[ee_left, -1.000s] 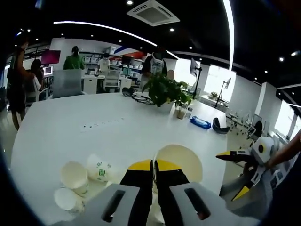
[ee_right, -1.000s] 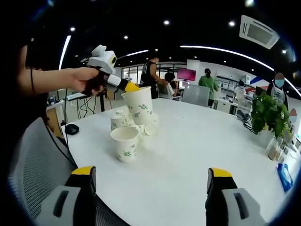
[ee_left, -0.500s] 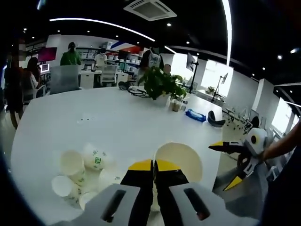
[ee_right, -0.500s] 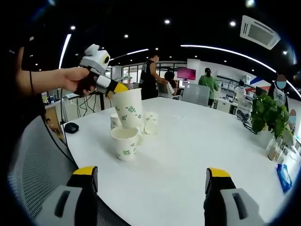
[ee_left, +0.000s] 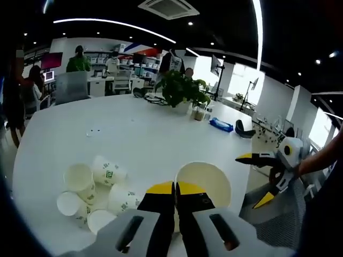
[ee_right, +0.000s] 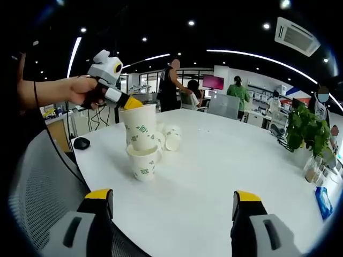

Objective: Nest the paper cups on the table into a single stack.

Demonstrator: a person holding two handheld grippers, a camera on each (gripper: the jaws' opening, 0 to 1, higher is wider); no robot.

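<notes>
You are working at a broad white table [ee_right: 225, 160] in an open office with a black ceiling, strip lights and a ceiling air unit [ee_left: 170, 7]. In the left gripper view, a potted plant [ee_left: 182, 91] stands near the table's far edge at upper centre, and a blue item [ee_left: 221, 124] lies to its right.

Your left gripper [ee_left: 175, 187] has its yellow-tipped jaws pressed together on the rim of a held cup [ee_left: 203, 183], at lower centre of its own view. The right gripper view shows what that view hides: the held cup [ee_right: 138, 128] sits tilted, its base lowered into the mouth of an upright cup [ee_right: 143, 163] on the table at centre left, your hand [ee_right: 80, 90] behind the left gripper [ee_right: 131, 103].

Loose cups [ee_left: 94, 187] lie clustered at lower left of the left gripper view, some on their sides.

Your right gripper [ee_right: 171, 197] has its jaws wide apart over bare table, holding nothing. It appears as the right gripper [ee_left: 257, 178] at the right edge of the left gripper view.
</notes>
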